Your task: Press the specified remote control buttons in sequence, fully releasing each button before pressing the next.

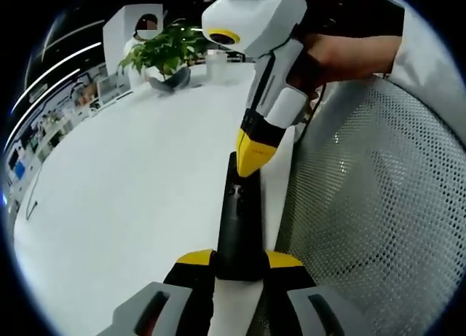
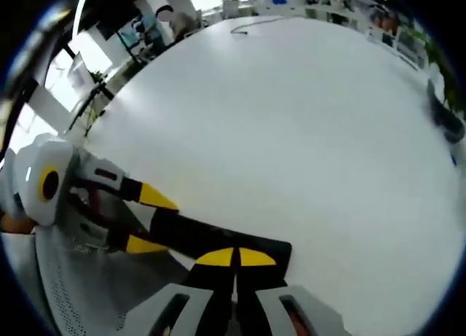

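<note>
Black plastic remote (image 1: pixel 239 227), long and slim, sits right at the edge of a big white table (image 1: pixel 131 197), and the left gripper (image 1: pixel 240 267) has it clamped between its yellow-tipped jaws at the near end. In the left gripper view the remote runs straight away from the camera, and the right gripper (image 1: pixel 253 152) comes down from above with its yellow tips pinched together, touching the top face of the remote near the far end. Can't make out which button it's on, the surface is too dark to read.

From the right gripper view the same remote (image 2: pixel 218 240) lies slanted across the bottom, the left gripper (image 2: pixel 149 219) gripping it from the left side, and the right gripper's own yellow tips (image 2: pixel 234 257) are closed together right on top of it.

Further back on the table there's a potted plant (image 1: pixel 166 55) and a white cup (image 1: pixel 216 63) just beside it. A grey mesh chair back (image 1: pixel 371 205) sits off the table's edge, and a person's hand (image 1: pixel 331 59) holds the right gripper
</note>
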A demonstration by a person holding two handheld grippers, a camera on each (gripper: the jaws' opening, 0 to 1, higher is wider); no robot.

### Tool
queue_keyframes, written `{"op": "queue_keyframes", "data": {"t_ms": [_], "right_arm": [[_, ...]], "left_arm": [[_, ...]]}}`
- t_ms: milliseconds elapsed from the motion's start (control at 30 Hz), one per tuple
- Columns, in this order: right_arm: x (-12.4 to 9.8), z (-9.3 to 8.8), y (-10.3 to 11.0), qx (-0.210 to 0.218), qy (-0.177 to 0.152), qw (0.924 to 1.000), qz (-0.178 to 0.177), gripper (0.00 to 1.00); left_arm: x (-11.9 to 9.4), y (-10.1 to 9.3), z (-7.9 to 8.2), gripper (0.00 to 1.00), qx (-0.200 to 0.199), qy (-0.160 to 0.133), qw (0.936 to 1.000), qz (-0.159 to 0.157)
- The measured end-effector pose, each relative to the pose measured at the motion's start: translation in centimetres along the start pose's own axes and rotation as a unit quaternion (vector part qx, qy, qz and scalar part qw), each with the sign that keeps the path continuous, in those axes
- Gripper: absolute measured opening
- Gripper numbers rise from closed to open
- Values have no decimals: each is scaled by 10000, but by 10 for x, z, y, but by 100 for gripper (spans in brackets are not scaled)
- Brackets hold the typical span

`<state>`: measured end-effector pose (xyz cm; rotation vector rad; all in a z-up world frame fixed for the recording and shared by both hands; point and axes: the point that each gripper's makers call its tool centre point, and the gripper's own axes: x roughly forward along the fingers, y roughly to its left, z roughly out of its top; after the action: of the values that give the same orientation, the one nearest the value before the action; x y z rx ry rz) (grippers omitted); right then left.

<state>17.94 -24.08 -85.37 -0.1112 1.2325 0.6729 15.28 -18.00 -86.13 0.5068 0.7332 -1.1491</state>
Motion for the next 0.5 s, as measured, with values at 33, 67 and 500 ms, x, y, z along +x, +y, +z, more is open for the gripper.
{"op": "queue_keyframes", "data": {"t_ms": [33,67,500], "right_arm": [[1,0,-1,19,66,10000,-8,0],[1,0,-1,42,103,9999,-14,0],[-1,-1,-1,851,483,9949,229,0]], "left_arm": [[0,0,0,25,-4,5,10000,3],[0,0,0,25,-6,9,10000,5],[-1,0,-1,24,1,69,10000,7]]}}
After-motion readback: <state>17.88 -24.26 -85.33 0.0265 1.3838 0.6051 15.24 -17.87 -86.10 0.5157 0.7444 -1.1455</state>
